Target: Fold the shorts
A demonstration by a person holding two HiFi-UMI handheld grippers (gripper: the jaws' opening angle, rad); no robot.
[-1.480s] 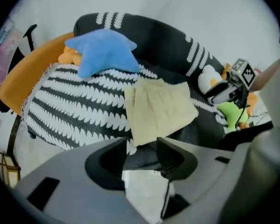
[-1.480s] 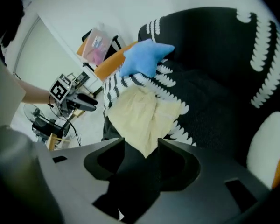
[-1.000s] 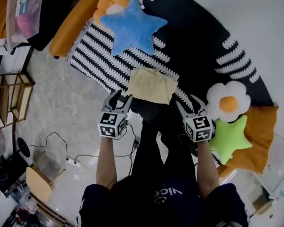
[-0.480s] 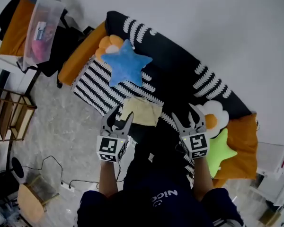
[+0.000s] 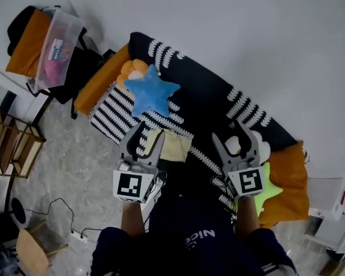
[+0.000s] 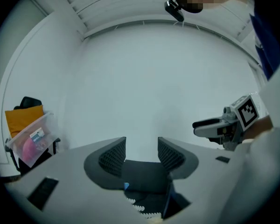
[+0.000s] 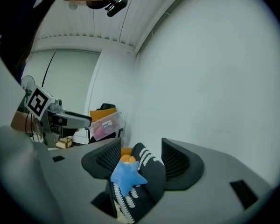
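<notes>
The pale yellow shorts (image 5: pixel 173 145) lie folded on the black-and-white striped sofa cover (image 5: pixel 112 117), below both grippers and held by neither. My left gripper (image 5: pixel 145 137) is raised in front of me, level, facing the white wall. Its jaws have just been opening and stand open with nothing between them (image 6: pixel 142 148). My right gripper (image 5: pixel 234 138) is raised alongside it; its jaws have also just been opening and are open and empty (image 7: pixel 141 150). Each gripper shows at the edge of the other's view.
A blue star cushion (image 5: pixel 152 94) and an orange flower cushion (image 5: pixel 135 69) lie behind the shorts. A white flower cushion (image 5: pixel 263 149), a green star (image 5: pixel 273 186) and an orange cushion (image 5: pixel 290 171) sit right. A clear storage box (image 5: pixel 57 45) and wooden shelf (image 5: pixel 11 148) stand left.
Both grippers have risen from just above the shorts to up near the head camera and tilted from downward to level. The shorts stay on the sofa.
</notes>
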